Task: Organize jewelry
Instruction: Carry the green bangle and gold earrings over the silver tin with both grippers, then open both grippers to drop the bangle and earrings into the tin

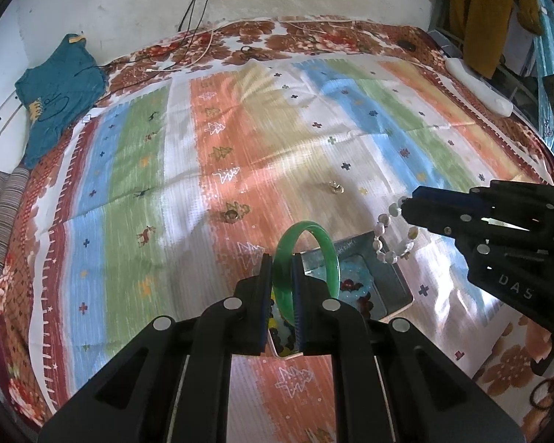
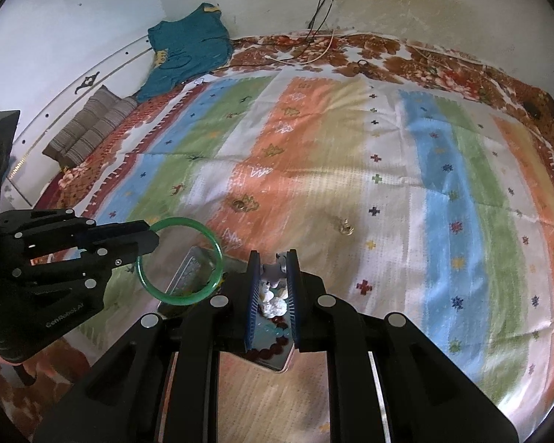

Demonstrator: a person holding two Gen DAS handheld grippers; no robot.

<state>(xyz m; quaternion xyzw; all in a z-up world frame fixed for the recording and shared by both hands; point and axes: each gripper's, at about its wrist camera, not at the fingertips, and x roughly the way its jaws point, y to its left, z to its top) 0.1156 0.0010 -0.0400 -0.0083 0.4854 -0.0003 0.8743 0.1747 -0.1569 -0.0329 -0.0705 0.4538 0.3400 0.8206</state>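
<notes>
My left gripper (image 1: 281, 258) is shut on a green bangle (image 1: 330, 254), held upright on edge above an open metal tin (image 1: 399, 277). The right wrist view shows that same gripper (image 2: 153, 238) holding the bangle (image 2: 218, 247) from the left. My right gripper (image 2: 273, 258) is shut on a white bead bracelet (image 2: 273, 304), which hangs over the tin (image 2: 194, 269). From the left wrist view, the right gripper (image 1: 406, 206) comes in from the right with the bracelet (image 1: 382, 253) dangling. Dark red and pale blue beads lie inside the tin.
A small gold earring (image 1: 336, 187) and a gold ring (image 1: 229, 215) lie on the striped blanket (image 1: 166, 184) beyond the tin. A teal garment (image 1: 59, 92), a striped cushion (image 1: 0, 214) and cables (image 1: 195, 55) sit along the far edge. A white object (image 1: 476, 85) lies far right.
</notes>
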